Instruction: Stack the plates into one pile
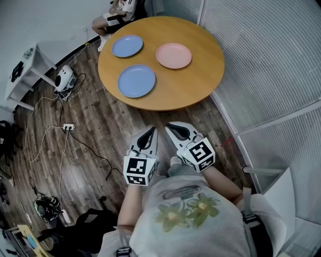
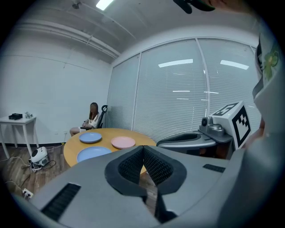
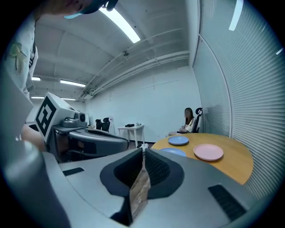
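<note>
Three plates lie apart on the round wooden table (image 1: 195,85): a near blue plate (image 1: 136,81), a far blue plate (image 1: 127,45) and a pink plate (image 1: 173,55). Both grippers are held close to the person's body, over the wooden floor and short of the table's near edge. My left gripper (image 1: 150,130) is shut and holds nothing; its pads meet in the left gripper view (image 2: 143,149). My right gripper (image 1: 171,127) sits beside it, its jaws together (image 3: 143,153) with only a sliver of floor showing between them. The gripper views show the plates ahead: pink plate (image 2: 123,142), pink plate (image 3: 208,152).
A person sits on a chair (image 1: 118,12) beyond the table. A white side table (image 1: 27,70), a white device (image 1: 64,79) and cables with a power strip (image 1: 68,127) occupy the floor at left. A glass wall with blinds (image 1: 271,60) runs along the right.
</note>
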Tool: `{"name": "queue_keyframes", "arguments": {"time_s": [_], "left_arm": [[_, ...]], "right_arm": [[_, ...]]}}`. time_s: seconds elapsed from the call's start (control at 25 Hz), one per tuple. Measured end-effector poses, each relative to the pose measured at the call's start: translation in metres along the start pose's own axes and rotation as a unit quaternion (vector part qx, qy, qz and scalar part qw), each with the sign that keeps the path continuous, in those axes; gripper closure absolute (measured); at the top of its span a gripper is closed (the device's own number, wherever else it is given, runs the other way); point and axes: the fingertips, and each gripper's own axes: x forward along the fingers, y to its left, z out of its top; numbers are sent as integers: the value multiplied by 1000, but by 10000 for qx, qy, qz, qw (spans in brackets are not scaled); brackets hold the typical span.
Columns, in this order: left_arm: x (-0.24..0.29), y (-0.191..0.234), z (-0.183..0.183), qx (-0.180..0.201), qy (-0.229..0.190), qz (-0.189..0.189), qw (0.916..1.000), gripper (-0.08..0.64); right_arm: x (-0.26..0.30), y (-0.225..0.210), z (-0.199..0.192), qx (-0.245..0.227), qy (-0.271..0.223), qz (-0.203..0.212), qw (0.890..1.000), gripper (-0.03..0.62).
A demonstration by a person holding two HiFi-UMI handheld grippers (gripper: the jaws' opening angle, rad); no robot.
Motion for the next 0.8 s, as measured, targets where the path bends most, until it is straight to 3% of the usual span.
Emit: {"name": "queue_keyframes", "arguments": {"time_s": [0.4,0.8], "left_arm": [[51,-3,-9,-150,-64,266,9995,541],[89,35,-10,-235,166,322,9991,541]], "right_arm": [[7,-51,-16,-85,164,255,9995,546],[48,-87,-20,61,357,280,9990,546]]}}
